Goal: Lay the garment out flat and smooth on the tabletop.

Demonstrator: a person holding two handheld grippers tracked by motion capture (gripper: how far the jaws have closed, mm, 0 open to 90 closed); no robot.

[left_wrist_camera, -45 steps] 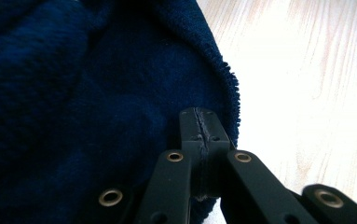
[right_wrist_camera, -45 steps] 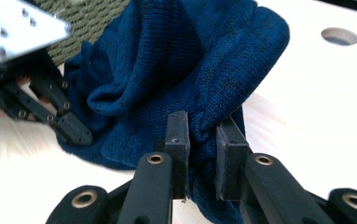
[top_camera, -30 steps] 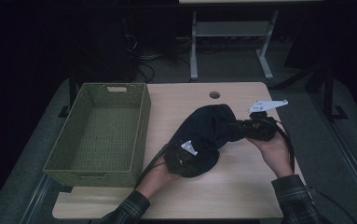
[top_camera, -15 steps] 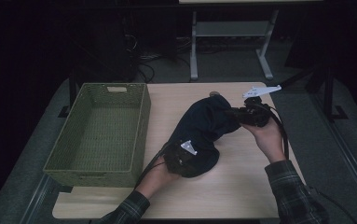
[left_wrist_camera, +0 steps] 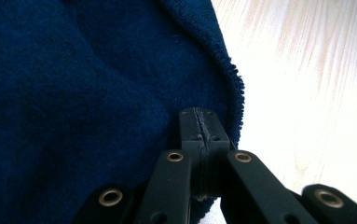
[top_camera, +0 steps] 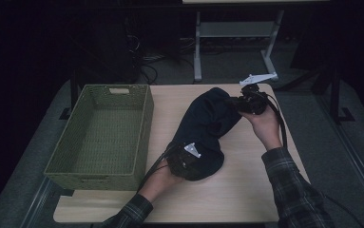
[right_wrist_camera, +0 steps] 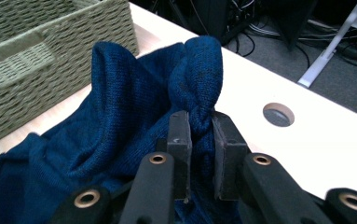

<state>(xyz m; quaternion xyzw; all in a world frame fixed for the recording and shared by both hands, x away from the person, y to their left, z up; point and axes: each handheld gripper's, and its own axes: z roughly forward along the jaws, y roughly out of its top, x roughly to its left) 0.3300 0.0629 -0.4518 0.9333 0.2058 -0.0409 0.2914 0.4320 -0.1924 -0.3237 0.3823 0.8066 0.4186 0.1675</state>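
I count one dark blue knitted cloth [top_camera: 207,128], one green woven basket [top_camera: 101,135] and one light wooden table [top_camera: 246,190] under them all. The cloth lies just right of the basket, stretched slantwise across the table's middle between my two claws.

My left gripper [left_wrist_camera: 199,128] sits at the cloth's near end, its jaws pressed flat together; the cloth's frayed hem curls round their tips, and I think a little of it is caught there, though this close I cannot be sure. My right gripper [right_wrist_camera: 202,123] is at the cloth's far end, jaws narrow and clamped on a twisted fold of the knit, which stands up in a bunched peak above the pads [right_wrist_camera: 180,135].

The basket is open-topped and stands apart from the cloth by a thin strip of bare wood. Right of the cloth the table runs bare to its edge, with more bare board toward me. A round hole [right_wrist_camera: 278,114] is cut in the table beyond the cloth's far end.

The room past the table is dark: grey floor, a white frame [top_camera: 236,42] of legs, loose cables [top_camera: 146,71] behind the basket.
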